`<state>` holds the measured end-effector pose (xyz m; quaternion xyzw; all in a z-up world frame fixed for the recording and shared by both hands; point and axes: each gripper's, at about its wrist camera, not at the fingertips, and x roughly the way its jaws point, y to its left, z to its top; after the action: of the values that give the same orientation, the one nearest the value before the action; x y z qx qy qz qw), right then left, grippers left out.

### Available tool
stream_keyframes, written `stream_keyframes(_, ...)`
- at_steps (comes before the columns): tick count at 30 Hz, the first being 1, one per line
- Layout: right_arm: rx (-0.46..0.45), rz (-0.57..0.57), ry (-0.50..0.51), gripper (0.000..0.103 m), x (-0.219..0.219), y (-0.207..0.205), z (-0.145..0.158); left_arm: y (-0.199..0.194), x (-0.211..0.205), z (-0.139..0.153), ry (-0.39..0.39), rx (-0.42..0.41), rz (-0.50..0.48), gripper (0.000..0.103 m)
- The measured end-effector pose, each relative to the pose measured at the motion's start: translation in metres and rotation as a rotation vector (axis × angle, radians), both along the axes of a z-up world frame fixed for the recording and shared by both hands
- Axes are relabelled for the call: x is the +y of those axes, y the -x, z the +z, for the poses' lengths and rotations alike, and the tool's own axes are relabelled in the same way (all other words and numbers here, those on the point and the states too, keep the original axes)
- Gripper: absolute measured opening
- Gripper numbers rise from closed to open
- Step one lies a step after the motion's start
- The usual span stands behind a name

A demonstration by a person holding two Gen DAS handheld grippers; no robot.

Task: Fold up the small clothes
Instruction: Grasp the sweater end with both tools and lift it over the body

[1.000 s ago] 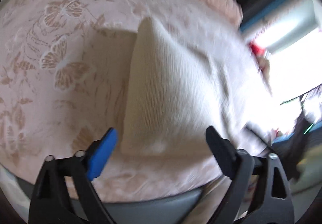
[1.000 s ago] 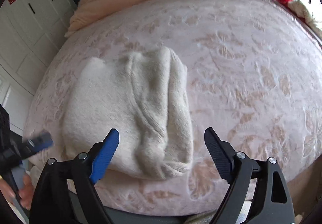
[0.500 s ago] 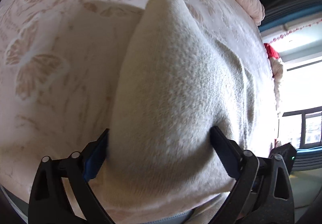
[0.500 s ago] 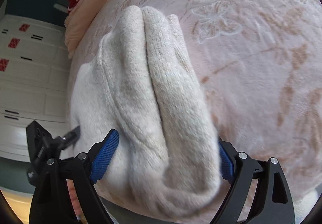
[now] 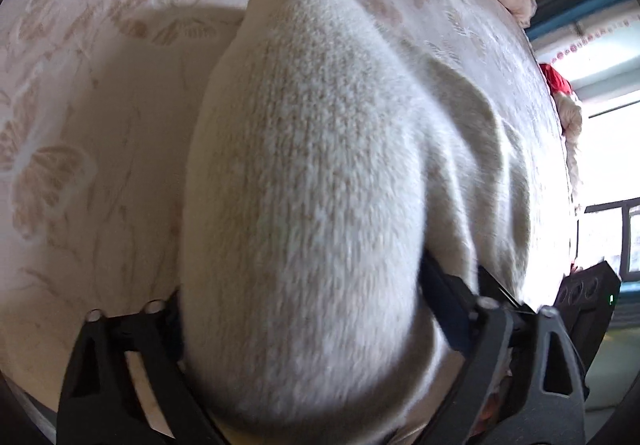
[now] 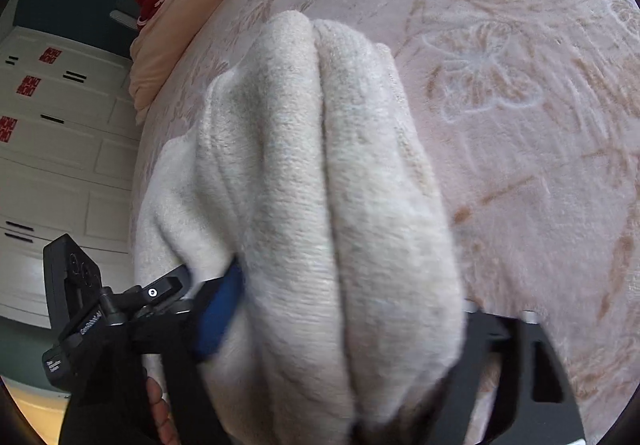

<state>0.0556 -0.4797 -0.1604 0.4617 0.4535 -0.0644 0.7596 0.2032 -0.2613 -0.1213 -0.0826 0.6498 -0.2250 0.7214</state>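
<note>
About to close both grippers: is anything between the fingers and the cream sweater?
Nothing visible. The cream knit sweater already bulges between the left gripper fingers, and its folded edge fills the right gripper. Only the butterfly bedspread lies around it.

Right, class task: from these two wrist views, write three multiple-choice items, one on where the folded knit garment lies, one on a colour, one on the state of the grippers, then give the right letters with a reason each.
1. Where does the knit garment lie?
A. on a wooden floor
B. on the butterfly-patterned bedspread
C. inside a drawer

2. What colour is the garment?
A. cream white
B. navy
C. bright green

3. How do the left gripper and right gripper stand?
A. both raised well clear of the garment
B. only one is near it
C. each has a garment edge between its fingers

Answers:
1 B: the pink butterfly spread surrounds the garment in both views.
2 A: the fuzzy knit reads pale cream in both views.
3 C: in each wrist view the knit fills the gap between the fingers, which press into it on both sides.
</note>
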Motion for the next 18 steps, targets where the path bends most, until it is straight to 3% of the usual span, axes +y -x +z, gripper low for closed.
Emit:
stream_keyframes(1, -0.016, -0.009, -0.013, 0.041, -0.001, 0.004, 0.005, 0.005, 0.000, 0.009, -0.007, -0.026, -0.023, 0.075)
stream_keyframes(4, -0.034, 0.001, 0.028, 0.037, 0.009, 0.014, 0.026, 0.019, -0.001, 0.035, -0.020, -0.087, -0.084, 0.060)
stream_keyframes(10, -0.062, 0.031, 0.053, 0.037, 0.030, 0.056, 0.065, 0.063, 0.003, 0.088, -0.035, -0.161, -0.189, 0.057)
stream_keyframes(18, -0.135, 0.009, 0.117, 0.037, 0.045, 0.136, 0.125, 0.124, 0.013, 0.136, -0.019, -0.219, -0.292, 0.057)
